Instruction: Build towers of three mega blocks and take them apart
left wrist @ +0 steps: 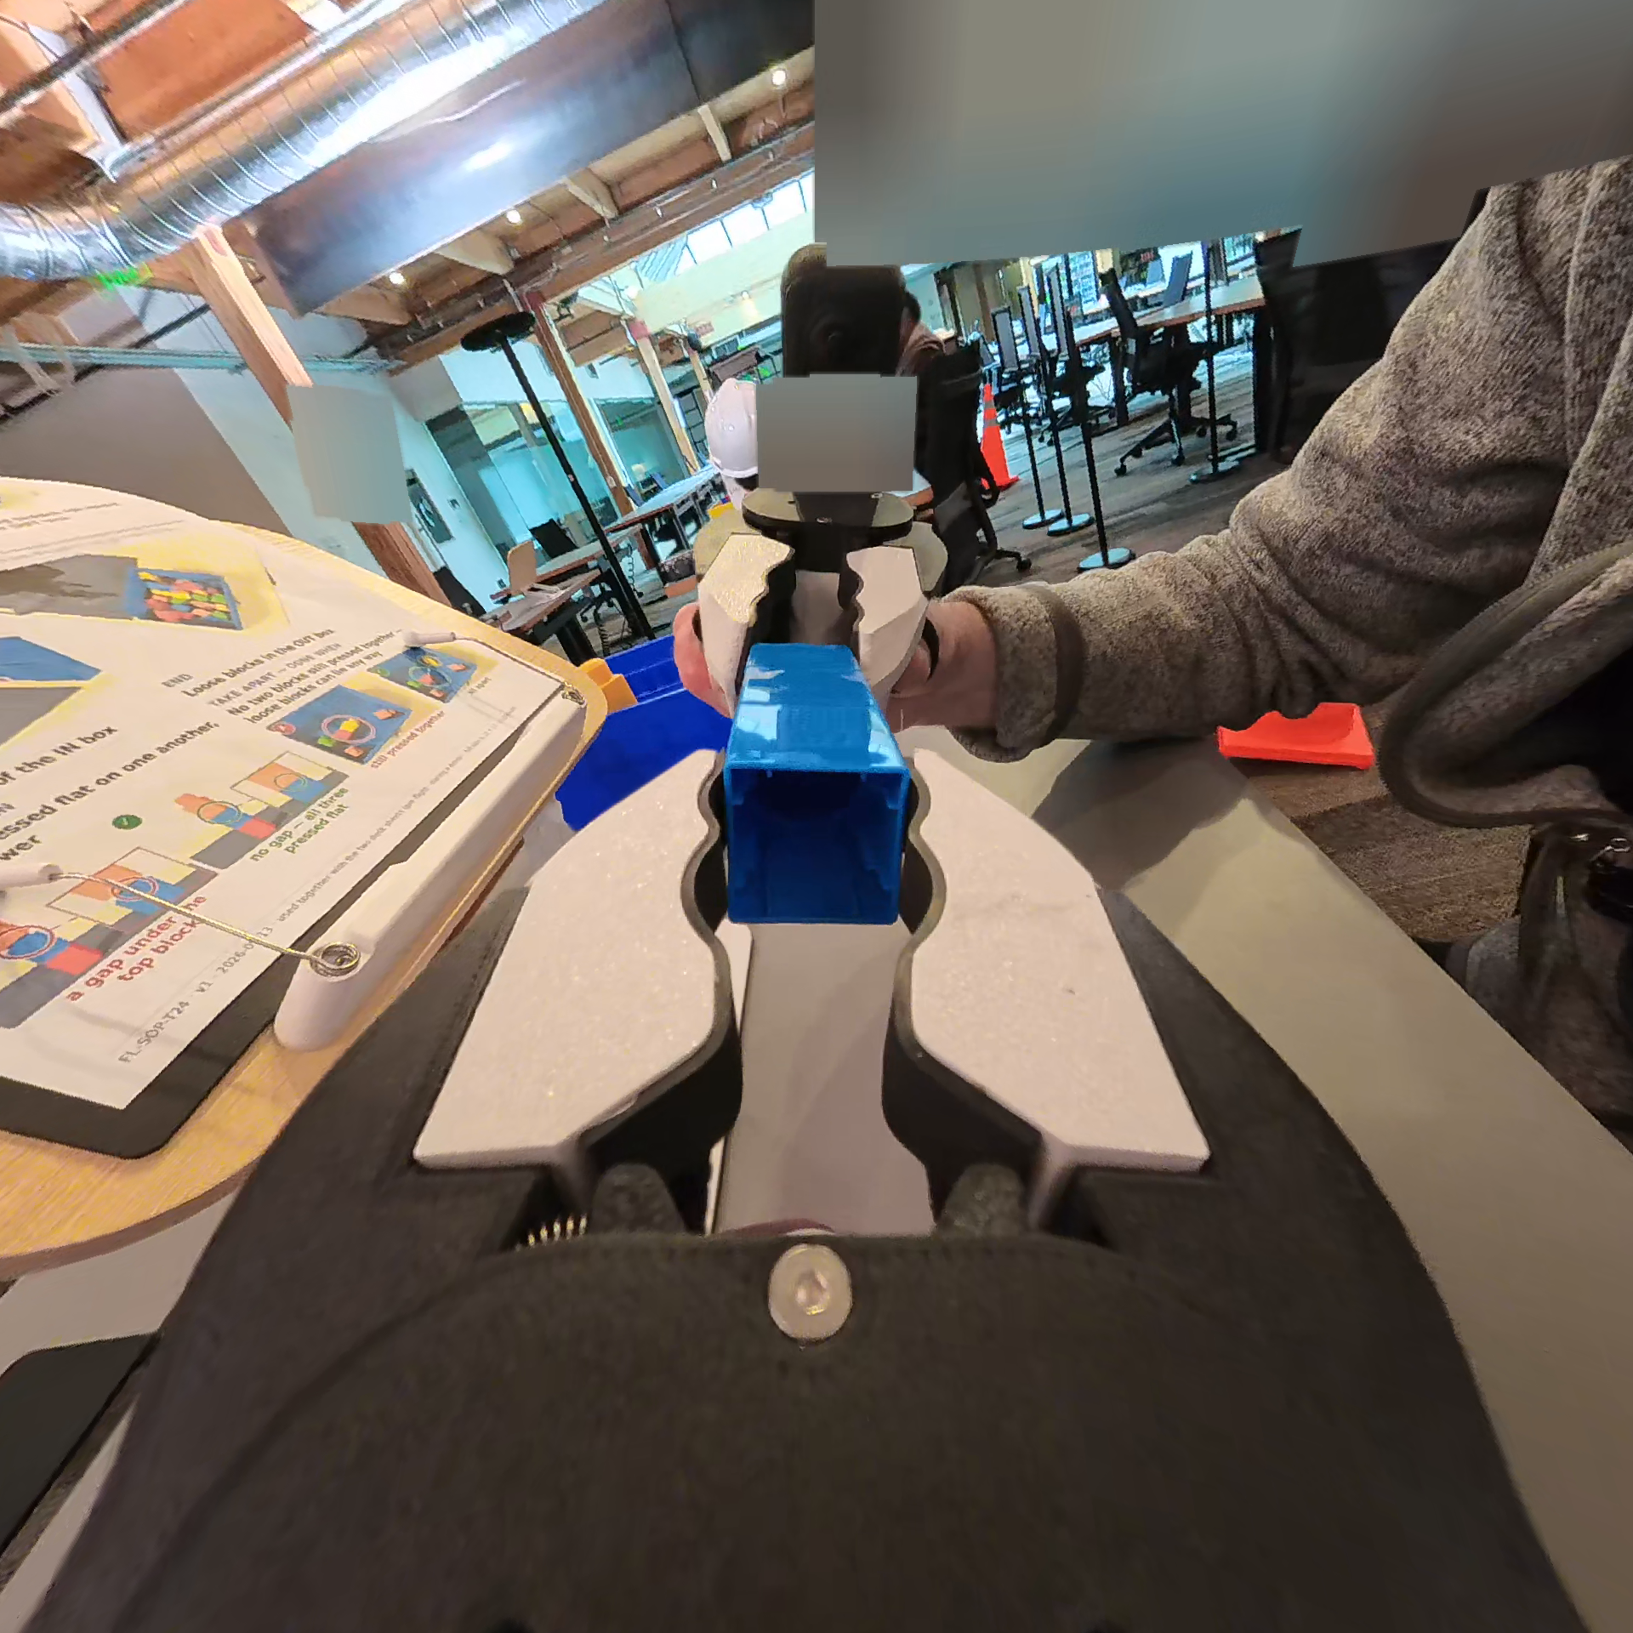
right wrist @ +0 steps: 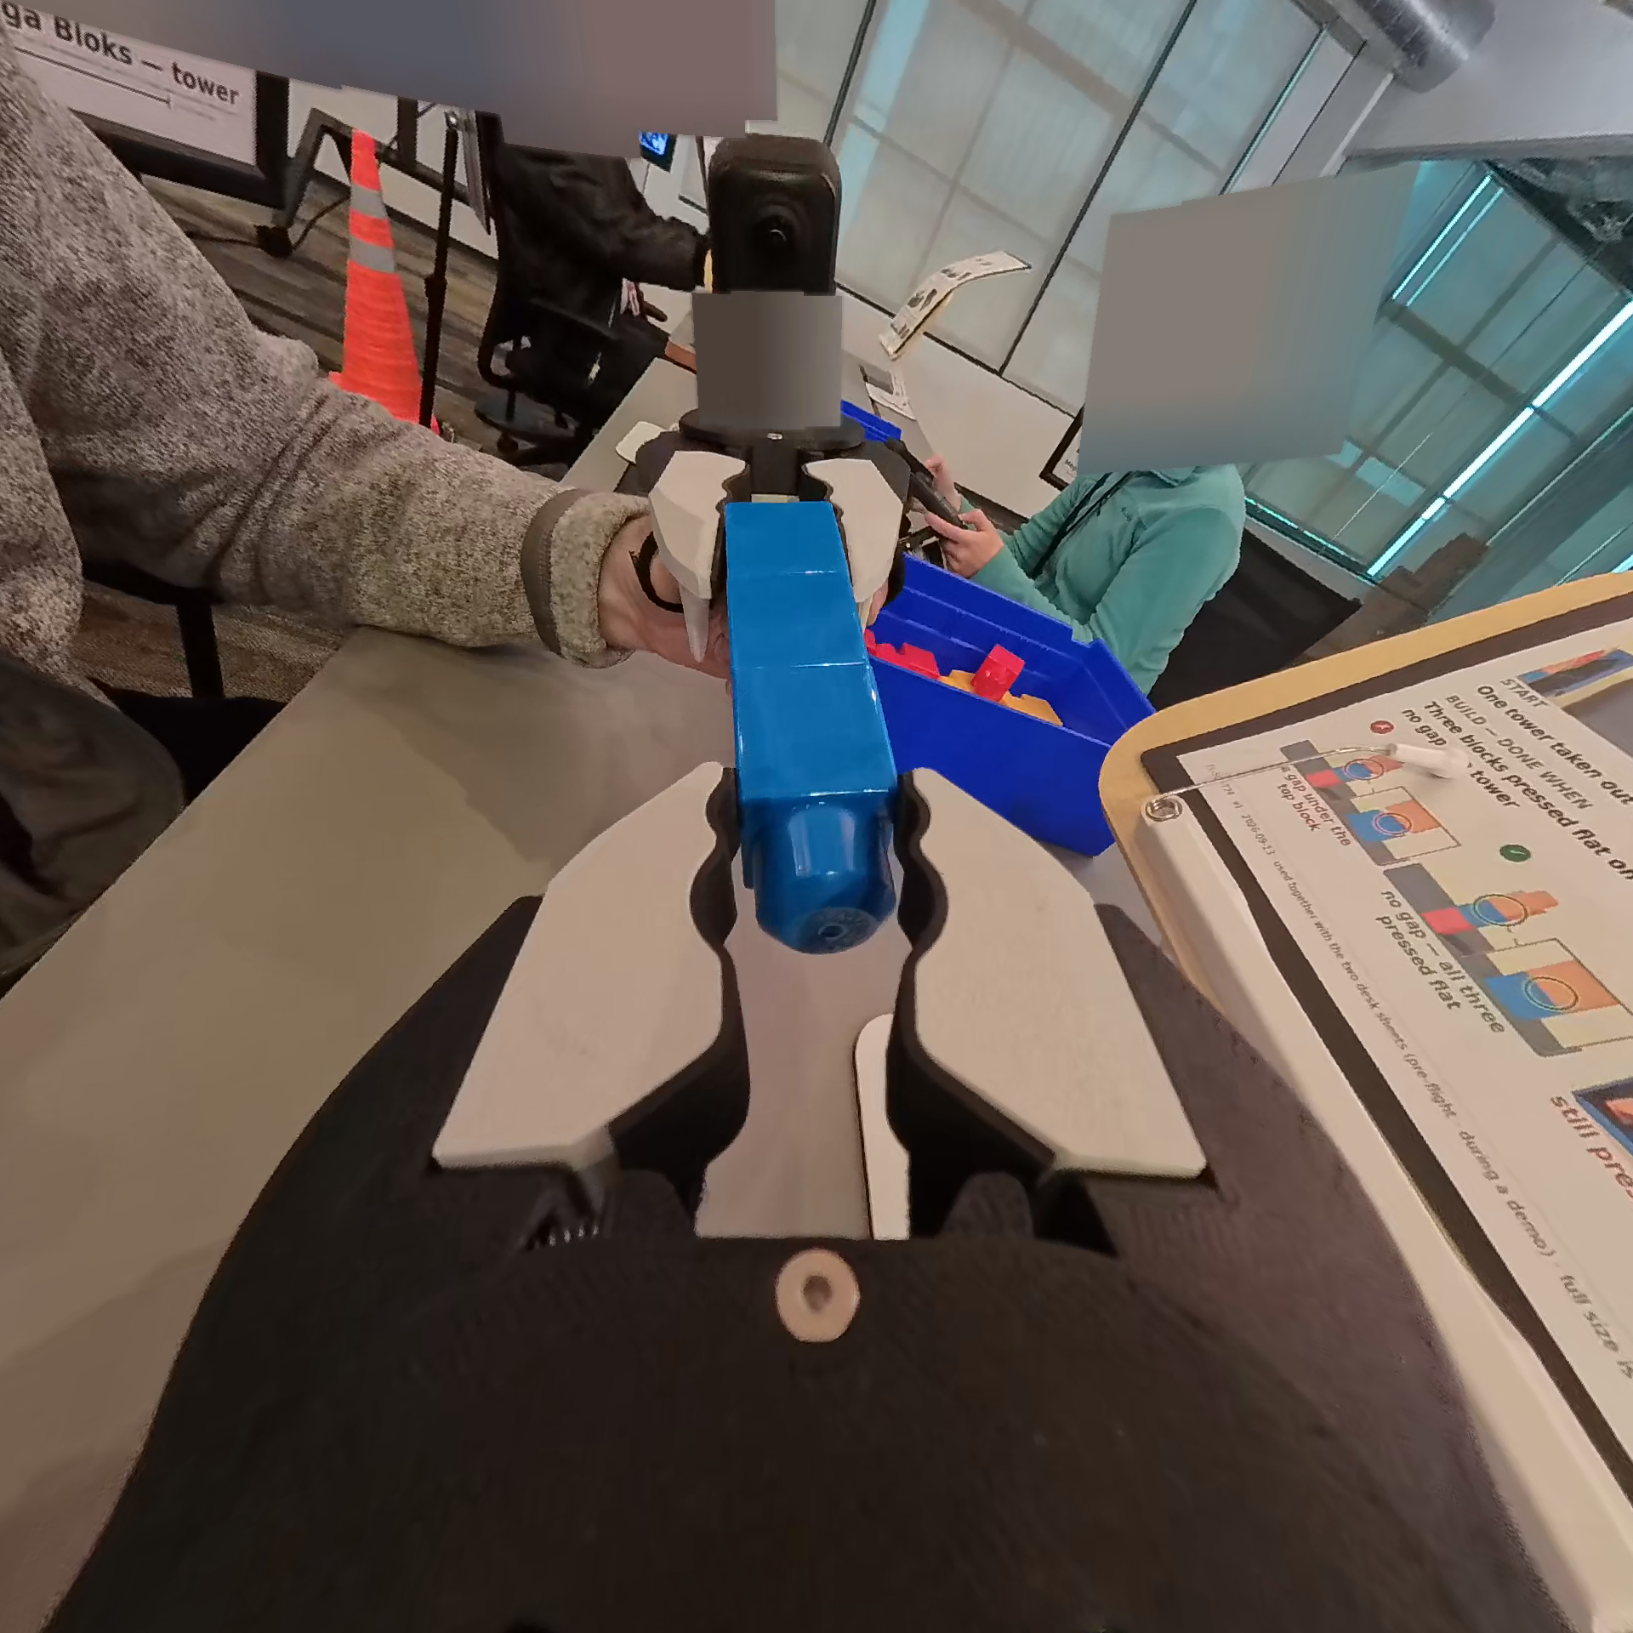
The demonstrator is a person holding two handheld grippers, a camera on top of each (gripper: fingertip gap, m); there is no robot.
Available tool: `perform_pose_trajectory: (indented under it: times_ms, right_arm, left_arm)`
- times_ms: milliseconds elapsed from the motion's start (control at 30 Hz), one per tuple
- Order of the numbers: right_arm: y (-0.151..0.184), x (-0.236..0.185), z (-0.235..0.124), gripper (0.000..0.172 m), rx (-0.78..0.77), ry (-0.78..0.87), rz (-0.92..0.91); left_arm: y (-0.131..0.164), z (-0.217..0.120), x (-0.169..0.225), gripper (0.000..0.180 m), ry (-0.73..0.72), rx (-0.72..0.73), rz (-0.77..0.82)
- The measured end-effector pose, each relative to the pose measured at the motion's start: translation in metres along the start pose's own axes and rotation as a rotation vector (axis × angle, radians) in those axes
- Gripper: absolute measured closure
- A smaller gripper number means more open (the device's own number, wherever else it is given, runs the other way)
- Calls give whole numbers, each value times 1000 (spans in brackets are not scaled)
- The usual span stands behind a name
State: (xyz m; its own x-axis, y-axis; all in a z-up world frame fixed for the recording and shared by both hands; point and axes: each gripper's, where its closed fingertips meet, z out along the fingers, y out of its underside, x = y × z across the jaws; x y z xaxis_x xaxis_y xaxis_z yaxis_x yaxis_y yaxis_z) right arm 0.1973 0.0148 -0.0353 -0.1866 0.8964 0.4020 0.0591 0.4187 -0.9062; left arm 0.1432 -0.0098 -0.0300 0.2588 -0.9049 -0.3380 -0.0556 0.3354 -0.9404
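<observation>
A blue tower [right wrist: 804, 672] of three mega blocks pressed end to end lay level in the air above the grey table [right wrist: 353, 839], held at both ends by the two hand-held grippers, which faced each other along it. In the right wrist view the right gripper [right wrist: 817, 857] was closed partway onto the stud end of the tower, its pale fingers [right wrist: 619, 937] pressing both sides of the nearest block while the round stud pointed back toward the camera. In the left wrist view the left gripper [left wrist: 815, 839] was likewise closed partway onto the open, hollow end, its fingers [left wrist: 619, 937] against both side walls of that block. Each view showed the other gripper at twelve o'clock, clamped on the far end of the tower. A hand [left wrist: 950, 672] in a grey knit sleeve [left wrist: 1325, 530] held the far gripper in the left view. A blue bin [right wrist: 1016, 751] holding red and orange blocks [right wrist: 998, 676] stood on the table at about one o'clock of the tower in the right view. A printed instruction sheet [right wrist: 1458, 928] on a wooden board [right wrist: 1122, 760] lay at three o'clock there, and at nine o'clock in the left view. A flat red piece [left wrist: 1299, 735] sat on the table at two o'clock in the left view, and an orange traffic cone [right wrist: 375, 292] stood on the floor at eleven o'clock in the right view.
</observation>
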Motion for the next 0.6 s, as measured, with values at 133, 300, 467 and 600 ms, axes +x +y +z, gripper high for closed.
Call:
perform_pose_trajectory:
  times_ms: [133, 300, 467, 600]
  right_arm:
    - [-1, 1, -2, 136, 16, -5, 1]
    - [0, 1, -2, 126, 21, -20, 40]
    - [-3, -2, -3, 136, 39, -41, 45]
    - [-6, -3, -3, 136, 52, -31, 27]
  left_arm:
    - [-3, 2, -1, 145, -7, 33, -39]
    - [-1, 6, 0, 146, 8, 55, -68]
    - [-5, 6, 0, 146, 9, 97, -96]
    - [-7, 6, 0, 145, 11, 122, -106]
